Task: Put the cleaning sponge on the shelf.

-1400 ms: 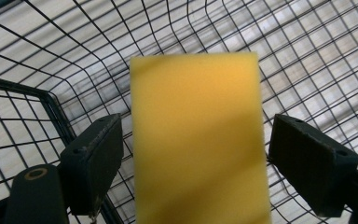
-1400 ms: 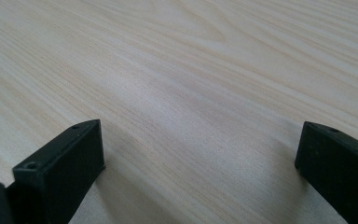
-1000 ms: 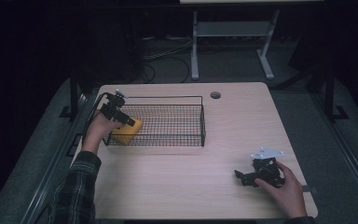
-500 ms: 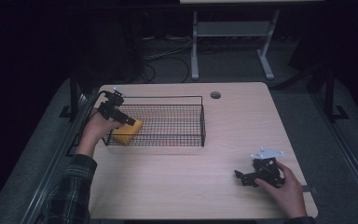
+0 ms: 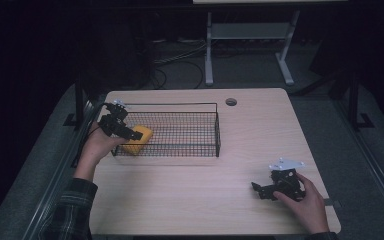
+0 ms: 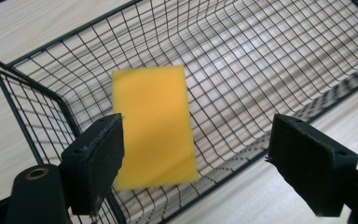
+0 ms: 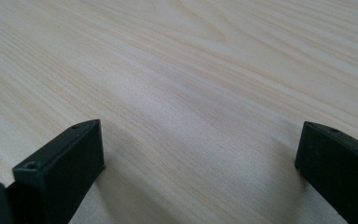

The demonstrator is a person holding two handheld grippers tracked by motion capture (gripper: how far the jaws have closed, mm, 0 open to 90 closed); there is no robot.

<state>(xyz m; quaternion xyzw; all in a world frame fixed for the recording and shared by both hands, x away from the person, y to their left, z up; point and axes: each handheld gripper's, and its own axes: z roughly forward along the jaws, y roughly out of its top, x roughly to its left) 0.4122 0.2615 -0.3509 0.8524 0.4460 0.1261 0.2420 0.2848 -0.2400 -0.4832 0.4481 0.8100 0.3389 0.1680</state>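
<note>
A yellow sponge [image 5: 137, 139] lies in the left end of a black wire basket [image 5: 180, 107] on the table's left half. In the left gripper view the sponge [image 6: 154, 123] looks blurred and sits free in the basket [image 6: 270, 65], touching neither jaw. My left gripper [image 5: 128, 131] hovers over the basket's left end, open [image 6: 200, 170] with its jaws spread wide above the sponge. My right gripper [image 5: 261, 190] rests low near the table's front right, open [image 7: 200, 163] over bare wood.
The light wooden table [image 5: 260, 130] has a round cable hole [image 5: 231, 101] near its back edge. A white-legged stand [image 5: 245, 55] is on the dark floor behind the table. Bare wood stretches between the basket and my right gripper.
The left gripper has stayed over the basket's left end and the sponge now lies free beneath its spread jaws. The right gripper has not moved.
</note>
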